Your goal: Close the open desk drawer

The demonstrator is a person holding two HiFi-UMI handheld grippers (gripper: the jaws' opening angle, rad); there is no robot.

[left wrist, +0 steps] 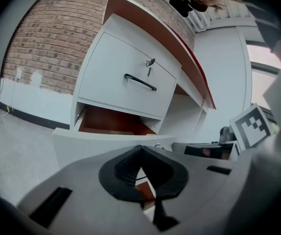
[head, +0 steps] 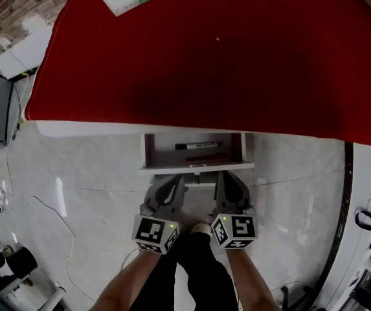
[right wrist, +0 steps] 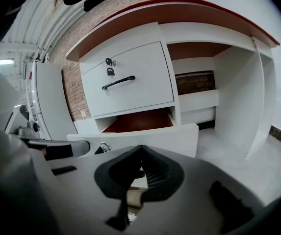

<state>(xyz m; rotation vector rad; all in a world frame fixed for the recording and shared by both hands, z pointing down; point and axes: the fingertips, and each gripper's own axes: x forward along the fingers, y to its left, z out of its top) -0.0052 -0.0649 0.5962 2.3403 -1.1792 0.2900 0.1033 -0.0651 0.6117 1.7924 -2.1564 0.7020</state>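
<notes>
Desk drawer [head: 196, 168] stands pulled out from under the near edge of the red tabletop [head: 237, 63], with its white front panel facing the person and a black marker [head: 197, 146] lying crosswise inside. It sits below a closed drawer [left wrist: 130, 84] that has a black handle and a key in its lock. The left gripper [head: 169, 188] and right gripper [head: 230, 185] are side by side just near of the front panel, one toward each end. I cannot tell whether either touches it. In both gripper views the jaws are together at the tips with nothing between them, so this looks set for a push with blunt ends.

The main risk seems to be uneven pressure. If one gripper leads, the drawer may skew on its runners and bind partway. The closed tips could also slide up or down off the smooth panel. A hard shove would likely send the marker rolling and slam the front.
</notes>
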